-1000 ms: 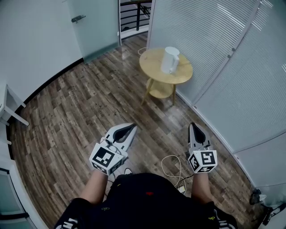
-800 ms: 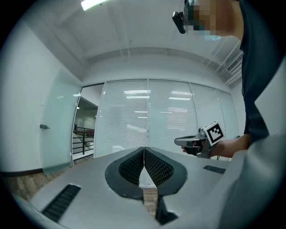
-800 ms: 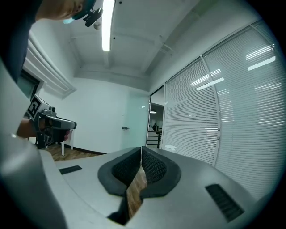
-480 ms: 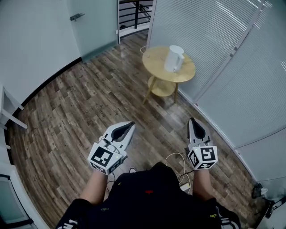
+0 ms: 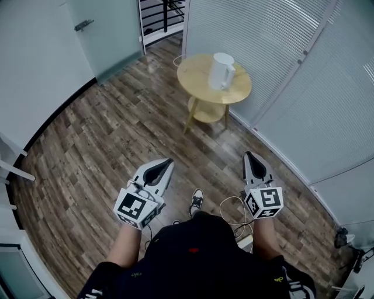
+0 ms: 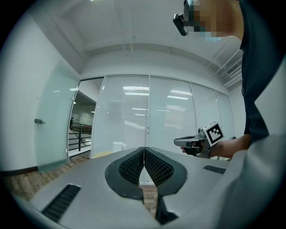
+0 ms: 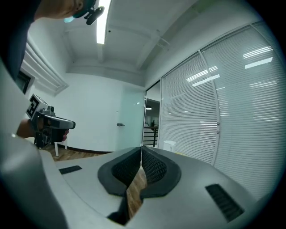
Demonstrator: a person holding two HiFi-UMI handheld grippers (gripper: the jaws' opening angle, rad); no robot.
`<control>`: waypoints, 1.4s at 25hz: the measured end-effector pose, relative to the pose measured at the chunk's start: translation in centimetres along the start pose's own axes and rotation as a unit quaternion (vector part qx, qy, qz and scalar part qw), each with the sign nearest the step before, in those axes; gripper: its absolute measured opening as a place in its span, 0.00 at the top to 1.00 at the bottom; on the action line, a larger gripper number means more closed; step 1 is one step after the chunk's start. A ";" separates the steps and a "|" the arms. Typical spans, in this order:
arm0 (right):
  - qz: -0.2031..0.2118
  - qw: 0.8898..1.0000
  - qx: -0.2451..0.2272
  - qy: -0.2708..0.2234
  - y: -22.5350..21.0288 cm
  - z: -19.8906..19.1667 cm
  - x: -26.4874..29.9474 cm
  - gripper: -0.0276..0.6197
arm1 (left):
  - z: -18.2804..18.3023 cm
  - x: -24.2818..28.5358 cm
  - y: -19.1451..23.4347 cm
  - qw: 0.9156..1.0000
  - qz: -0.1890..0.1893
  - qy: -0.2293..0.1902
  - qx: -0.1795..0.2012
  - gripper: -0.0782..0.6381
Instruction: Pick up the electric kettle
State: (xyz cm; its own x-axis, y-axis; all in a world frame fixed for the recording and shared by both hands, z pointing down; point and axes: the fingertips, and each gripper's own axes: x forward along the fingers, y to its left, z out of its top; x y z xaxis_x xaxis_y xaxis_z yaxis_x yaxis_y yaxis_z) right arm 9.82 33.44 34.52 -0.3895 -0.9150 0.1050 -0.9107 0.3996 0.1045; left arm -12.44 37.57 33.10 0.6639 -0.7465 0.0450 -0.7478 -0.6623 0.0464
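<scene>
The white electric kettle stands upright on a small round wooden table at the far side of the room, beside the blind-covered glass wall. Both grippers are held low in front of the person, well short of the table. The left gripper is shut with nothing in it, and its own view shows the jaws meeting with the kettle small and far off. The right gripper is also shut and empty; the kettle shows just right of its jaws.
The table has a lower shelf and splayed legs. A frosted glass door and a stair railing lie beyond at the left. A white cable loops on the wood floor by the person's shoe. White furniture legs stand at the left edge.
The person has stepped forward: a shoe now shows between the grippers, and the floor and door have slid left and down. Both grippers stay shut and have moved forward with the body.
</scene>
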 end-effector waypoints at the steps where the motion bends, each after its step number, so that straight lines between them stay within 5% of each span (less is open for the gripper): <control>1: 0.000 1.000 0.003 0.001 -0.4 -0.2 0.9 0.91 | 0.0 0.7 0.6 1.000 0.001 0.002 -0.001 0.86; 26: 0.028 0.996 0.080 0.017 -19.6 -4.9 23.3 0.91 | 1.0 27.4 11.8 0.997 0.033 0.059 0.028 0.86; 35: 0.026 0.994 0.104 0.036 -22.1 -7.7 27.6 0.91 | -0.2 32.3 16.2 0.997 0.044 0.070 0.015 0.86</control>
State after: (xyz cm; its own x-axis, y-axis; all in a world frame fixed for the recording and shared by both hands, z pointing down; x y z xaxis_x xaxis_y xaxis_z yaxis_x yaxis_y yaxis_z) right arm 20.26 -0.22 42.73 -0.4328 -0.8843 0.1754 -0.9012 0.4195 -0.1089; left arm -3.12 2.73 35.46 0.5887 -0.7868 0.1855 -0.8014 -0.5980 0.0069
